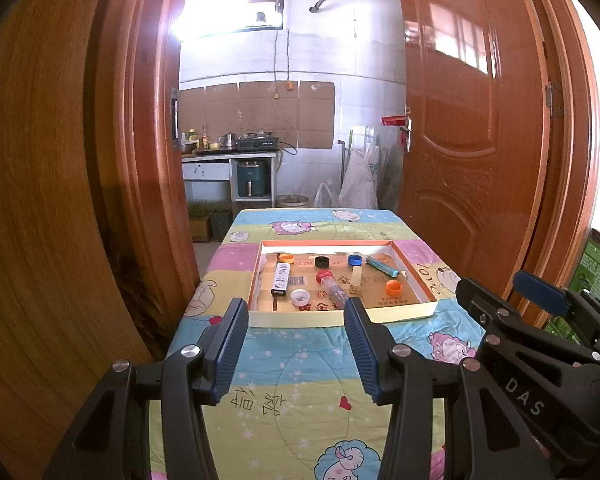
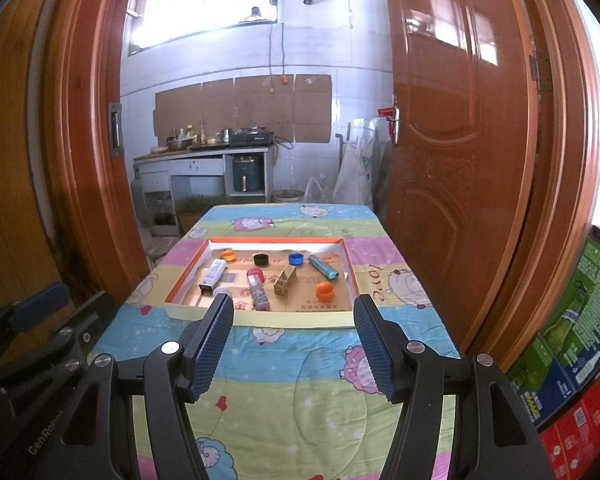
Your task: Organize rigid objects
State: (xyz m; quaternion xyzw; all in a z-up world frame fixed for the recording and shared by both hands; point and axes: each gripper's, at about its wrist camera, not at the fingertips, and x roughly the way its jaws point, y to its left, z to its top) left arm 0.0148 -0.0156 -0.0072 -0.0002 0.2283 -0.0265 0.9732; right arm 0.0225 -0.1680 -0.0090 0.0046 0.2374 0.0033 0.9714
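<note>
Both hand-held grippers hang above the near part of the desk [image 2: 300, 420], short of the tray. Left hand-held gripper [image 1: 296, 308]: jaws apart, nothing between them. Right hand-held gripper [image 2: 294, 306]: jaws apart, also empty.

The rigid objects all lie inside a shallow cardboard tray [image 2: 300, 319] with an orange rim, set mid-desk on a patterned quilt.

- Back row: orange cap [image 2: 228, 256], black cap [image 2: 261, 259], blue cap [image 2: 295, 258], and a teal lighter [image 2: 321, 266] lying slantwise toward the right wall.
- Left: a white box [image 2: 212, 276] lying lengthwise.
- Centre: a clear tube with a red cap [image 2: 257, 290]; just beside it a small gold box [image 2: 285, 280].
- Front: a white cap [image 1: 300, 297] near the front wall, a second orange cap [image 2: 325, 291] to the right.

Nothing of the kind lies loose on the quilt outside the tray. Within the tray the pieces are spread apart, not grouped by sort; like caps are well apart from each other.

Judgement: if gathering into the tray is the aim, the scene fits a finished state; if sorting or lining up within the tray is meant, it fits work still open. The pictures do not settle which.
</note>
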